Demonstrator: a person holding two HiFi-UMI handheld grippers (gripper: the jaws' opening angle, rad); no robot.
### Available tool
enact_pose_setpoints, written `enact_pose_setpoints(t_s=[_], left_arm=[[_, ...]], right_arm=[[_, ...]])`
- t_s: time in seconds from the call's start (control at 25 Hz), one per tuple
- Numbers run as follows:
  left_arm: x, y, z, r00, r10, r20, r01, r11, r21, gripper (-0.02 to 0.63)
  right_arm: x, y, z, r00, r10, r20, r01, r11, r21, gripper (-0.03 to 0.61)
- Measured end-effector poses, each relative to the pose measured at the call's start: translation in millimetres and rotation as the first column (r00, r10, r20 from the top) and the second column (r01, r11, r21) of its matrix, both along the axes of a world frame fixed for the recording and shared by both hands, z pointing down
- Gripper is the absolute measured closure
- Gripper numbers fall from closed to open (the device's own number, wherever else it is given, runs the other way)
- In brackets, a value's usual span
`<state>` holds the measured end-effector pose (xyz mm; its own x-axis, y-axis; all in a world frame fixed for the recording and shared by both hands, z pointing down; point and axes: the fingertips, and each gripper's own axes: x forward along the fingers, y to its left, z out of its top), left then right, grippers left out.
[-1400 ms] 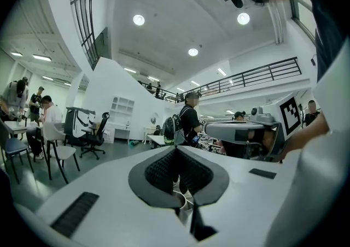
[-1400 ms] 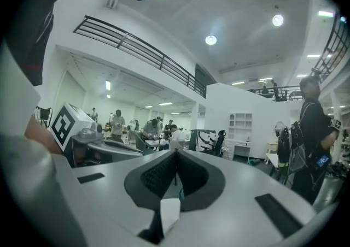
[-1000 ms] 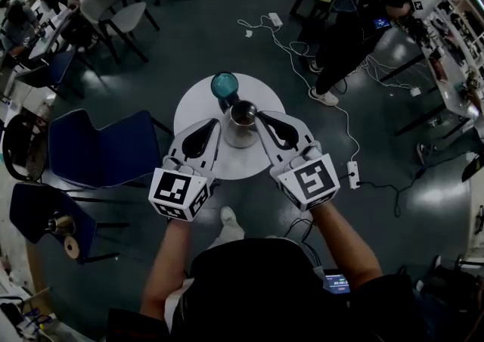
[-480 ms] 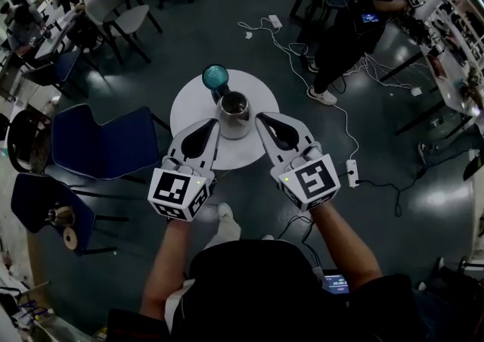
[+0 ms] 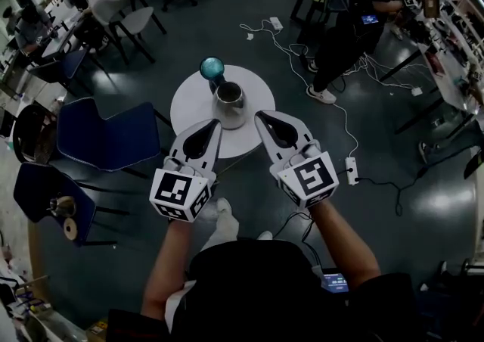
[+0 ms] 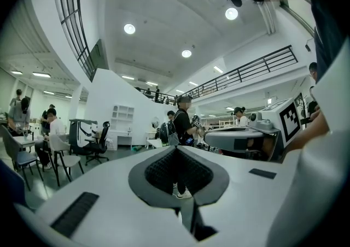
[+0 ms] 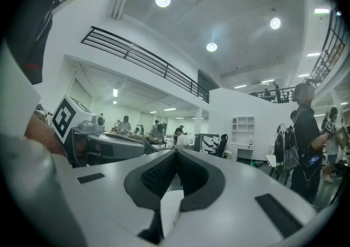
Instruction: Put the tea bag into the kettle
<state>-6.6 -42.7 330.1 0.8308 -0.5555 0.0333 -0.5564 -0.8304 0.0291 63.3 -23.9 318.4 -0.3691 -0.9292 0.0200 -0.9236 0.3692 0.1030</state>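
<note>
Left gripper [image 5: 216,123] and right gripper [image 5: 260,116] hung clenched, seemingly empty, well above the table [image 5: 185,110]; the kettle [image 5: 229,97] stood open, lid [image 5: 212,69] beside it, presumably to receive the tea bag; that bag showed nowhere, perhaps already inside.

No word, number or brand is legible. The only printed signs are black-and-white square markers [image 5: 172,189] on the left gripper [image 5: 215,123] and the right gripper [image 5: 259,115].

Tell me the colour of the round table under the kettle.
White. The table shows best in the head view.
</note>
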Motion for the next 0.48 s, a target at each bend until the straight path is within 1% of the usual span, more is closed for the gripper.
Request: enact_pose_setpoints(t_s=[0.24,0.48], left_arm=[[3,40,-4,1.0,-0.01,0.0,0.01,1.0,0.012,0.598],[3,68,-3,1.0,-0.024,0.011,0.023,1.0,0.015,0.598]], right_arm=[[7,39,1,0.999,-0.008,0.04,0.008,1.0,-0.007,0.56],[9,65,-5,0.994,-0.021,0.104,0.022,1.0,-0.007,0.56]])
